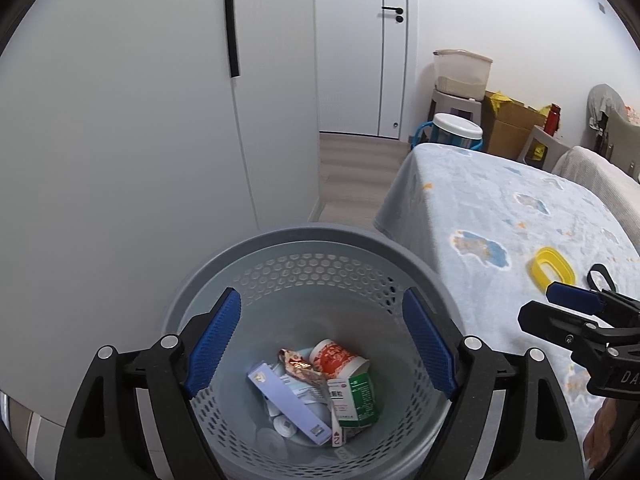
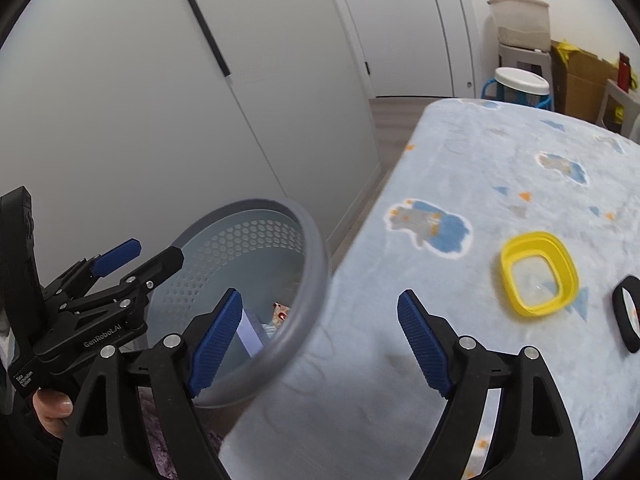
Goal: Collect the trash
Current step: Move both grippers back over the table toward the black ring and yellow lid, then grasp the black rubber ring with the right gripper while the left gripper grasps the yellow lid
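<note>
Trash (image 1: 320,388) lies in grey basket (image 1: 304,236) beside blanket-covered bench (image 2: 460,340). Left tongs (image 1: 320,344) spread above basket, gripping nothing. Right tongs (image 2: 320,340) spread, gripping nothing, over bench edge. Yellow lid (image 2: 538,276) on bench.

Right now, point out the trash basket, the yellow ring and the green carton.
trash basket (image 1: 320,236): left wrist view, far part of its grey rim.
yellow ring (image 2: 508,258): right wrist view, left side of its band.
green carton (image 1: 360,398): left wrist view, its green face, inside the basket.
</note>
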{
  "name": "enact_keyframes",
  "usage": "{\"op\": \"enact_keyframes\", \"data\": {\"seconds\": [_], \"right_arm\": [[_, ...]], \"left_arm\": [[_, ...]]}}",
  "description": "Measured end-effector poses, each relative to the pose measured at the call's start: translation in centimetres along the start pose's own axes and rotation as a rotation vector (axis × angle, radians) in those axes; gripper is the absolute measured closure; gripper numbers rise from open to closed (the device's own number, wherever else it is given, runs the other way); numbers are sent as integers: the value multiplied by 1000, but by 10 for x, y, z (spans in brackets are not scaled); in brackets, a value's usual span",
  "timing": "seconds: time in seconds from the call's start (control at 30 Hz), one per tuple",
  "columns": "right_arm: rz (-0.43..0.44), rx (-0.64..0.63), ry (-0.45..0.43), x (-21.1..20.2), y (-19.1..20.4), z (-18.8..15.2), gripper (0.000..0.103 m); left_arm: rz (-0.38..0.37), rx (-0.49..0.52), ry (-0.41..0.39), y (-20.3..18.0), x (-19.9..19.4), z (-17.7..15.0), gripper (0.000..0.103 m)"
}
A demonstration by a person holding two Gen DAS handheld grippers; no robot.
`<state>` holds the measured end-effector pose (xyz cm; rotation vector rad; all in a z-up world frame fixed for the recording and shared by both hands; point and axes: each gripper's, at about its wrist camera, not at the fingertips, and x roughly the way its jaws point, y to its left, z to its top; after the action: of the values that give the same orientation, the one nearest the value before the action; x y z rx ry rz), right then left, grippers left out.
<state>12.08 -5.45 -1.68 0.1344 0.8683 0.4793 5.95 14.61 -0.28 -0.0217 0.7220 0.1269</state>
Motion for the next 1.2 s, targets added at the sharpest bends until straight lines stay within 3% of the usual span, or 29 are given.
{"op": "enact_keyframes", "data": {"seconds": [0.33, 0.63, 0.83, 1.07, 1.2], "right_arm": [[-145, 66, -38, -49, -58, -4, 19], [-354, 125, -35, -89, -140, -13, 18], [-402, 176, 5, -75, -186, -20, 18], [-417, 144, 42, -51, -197, -20, 18], [-429, 119, 68, -36, -200, -15, 24]], "left_arm": [[-95, 45, 7, -45, -4, 1, 20], [-169, 96, 19, -92, -4, -4, 19], [-204, 118, 39, -118, 0, -7, 19], [-222, 139, 67, -141, 9, -10, 19], [-233, 139, 86, -149, 13, -12, 19]]}}
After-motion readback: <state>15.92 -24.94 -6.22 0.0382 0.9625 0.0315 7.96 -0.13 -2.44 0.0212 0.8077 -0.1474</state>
